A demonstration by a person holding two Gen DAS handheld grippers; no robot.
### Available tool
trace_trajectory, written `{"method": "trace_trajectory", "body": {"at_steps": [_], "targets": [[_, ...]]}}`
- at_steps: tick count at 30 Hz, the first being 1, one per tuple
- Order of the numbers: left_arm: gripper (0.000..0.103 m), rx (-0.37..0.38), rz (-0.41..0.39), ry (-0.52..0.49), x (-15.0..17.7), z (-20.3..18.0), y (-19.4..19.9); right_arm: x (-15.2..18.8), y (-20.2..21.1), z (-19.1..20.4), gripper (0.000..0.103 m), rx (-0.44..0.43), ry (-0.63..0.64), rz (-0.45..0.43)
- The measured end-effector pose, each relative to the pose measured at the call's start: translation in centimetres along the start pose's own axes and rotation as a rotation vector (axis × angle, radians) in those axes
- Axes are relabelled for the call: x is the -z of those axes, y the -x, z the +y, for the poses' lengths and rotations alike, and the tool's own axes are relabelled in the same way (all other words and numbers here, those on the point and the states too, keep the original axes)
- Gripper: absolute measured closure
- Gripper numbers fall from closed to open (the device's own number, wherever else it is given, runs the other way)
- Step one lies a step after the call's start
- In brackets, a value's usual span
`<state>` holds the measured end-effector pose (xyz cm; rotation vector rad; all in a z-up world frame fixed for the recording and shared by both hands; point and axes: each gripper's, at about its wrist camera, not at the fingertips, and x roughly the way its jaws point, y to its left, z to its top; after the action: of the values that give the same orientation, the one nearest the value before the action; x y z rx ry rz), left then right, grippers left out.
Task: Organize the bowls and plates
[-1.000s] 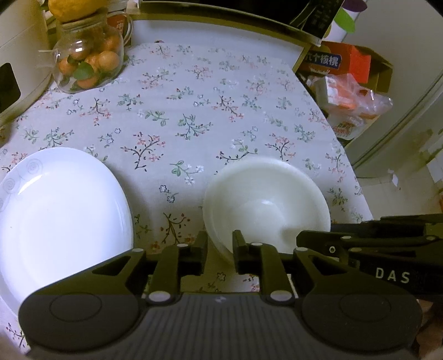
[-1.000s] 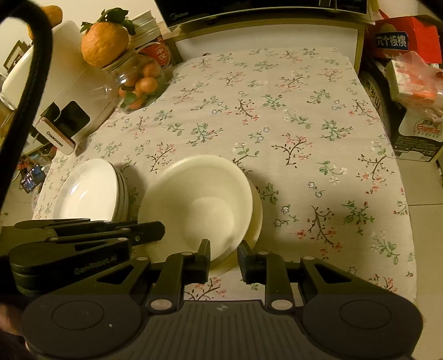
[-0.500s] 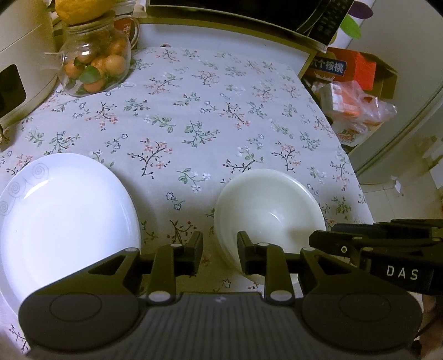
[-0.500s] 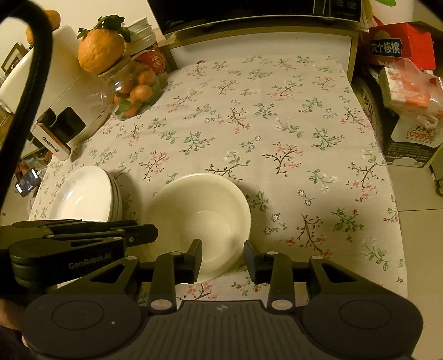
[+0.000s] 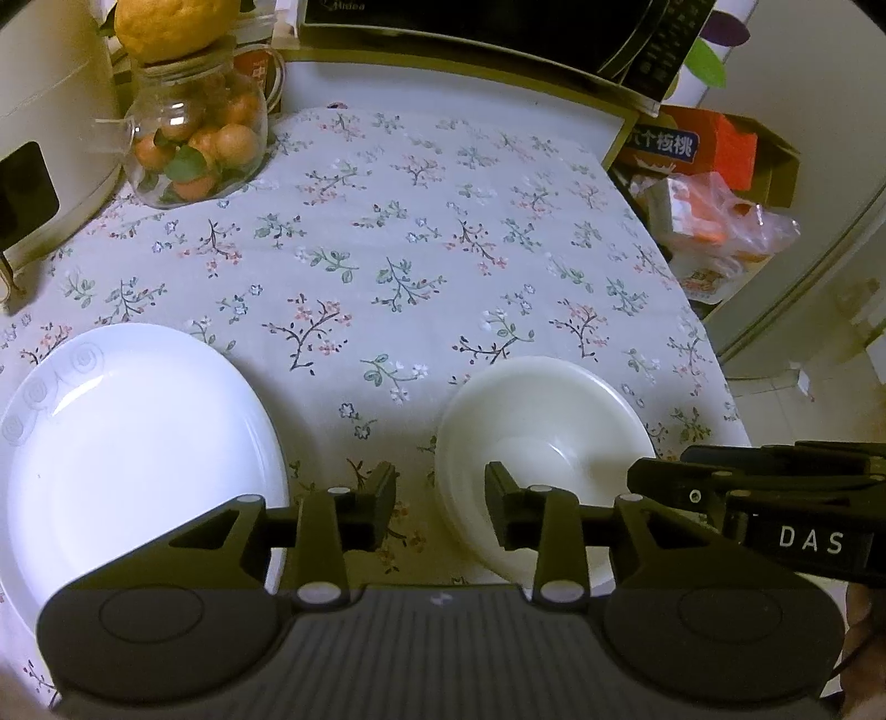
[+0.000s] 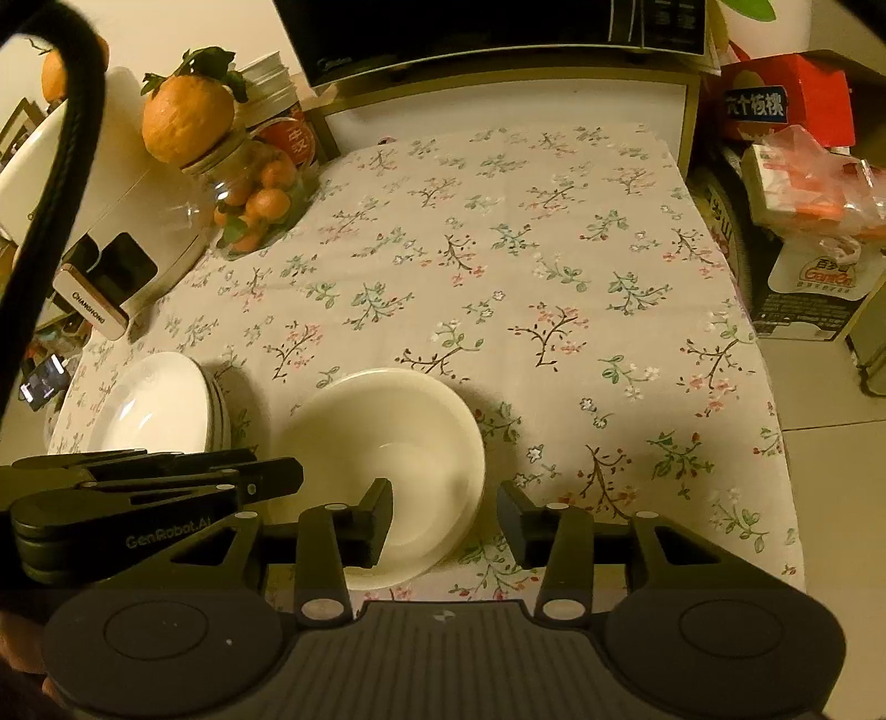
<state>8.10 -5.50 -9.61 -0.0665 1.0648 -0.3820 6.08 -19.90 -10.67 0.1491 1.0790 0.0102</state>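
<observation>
A stack of white bowls sits on the floral tablecloth near the front edge. My left gripper straddles its left rim and my right gripper straddles its right rim. Both sets of jaws are opening, and the pads stand off the rim without pressing it. A stack of white plates lies to the left of the bowls. Each gripper shows from the side in the other's view: the right gripper and the left gripper.
A glass jar of small oranges with a large citrus on top stands at the back left, beside a white appliance. A microwave sits behind the table. Boxes and bags crowd the floor past the right edge.
Both grippers' jaws have spread away from the bowl's rim. The top bowl, which sat offset on the one below, now rests nested in the stack.
</observation>
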Motion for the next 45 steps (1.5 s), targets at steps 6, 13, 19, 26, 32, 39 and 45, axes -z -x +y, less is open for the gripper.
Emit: {"method": "trace_trajectory", "body": {"at_steps": [6,13,19,26,32,39,45], "targets": [[0.052,-0.009,-0.018,-0.02,0.0,-0.2,0.1,-0.1,-0.1,-0.3,0.058,0.014,-0.018,-0.003],[0.037,-0.02,-0.032,-0.032,-0.2,-0.2,0.0,-0.2,-0.1,-0.5,0.051,0.022,-0.027,-0.005],[0.025,-0.034,-0.038,-0.052,-0.3,-0.3,-0.2,-0.3,-0.1,-0.6,0.031,0.041,-0.025,-0.015],[0.016,-0.03,-0.018,-0.054,-0.5,0.0,-0.8,-0.6,-0.6,-1.6,0.021,0.02,-0.094,0.001],[0.01,-0.005,0.001,-0.031,-1.6,0.6,-0.7,-0.8,-0.7,-2.9,0.017,-0.031,-0.206,0.02],[0.008,0.023,-0.01,0.02,-2.4,1.5,-0.3,-1.1,0.1,-4.8,0.015,-0.041,-0.308,-0.01],[0.026,0.042,0.003,-0.02,-1.9,0.9,-1.0,-0.8,-0.8,-4.2,0.023,-0.083,-0.294,0.019]]}}
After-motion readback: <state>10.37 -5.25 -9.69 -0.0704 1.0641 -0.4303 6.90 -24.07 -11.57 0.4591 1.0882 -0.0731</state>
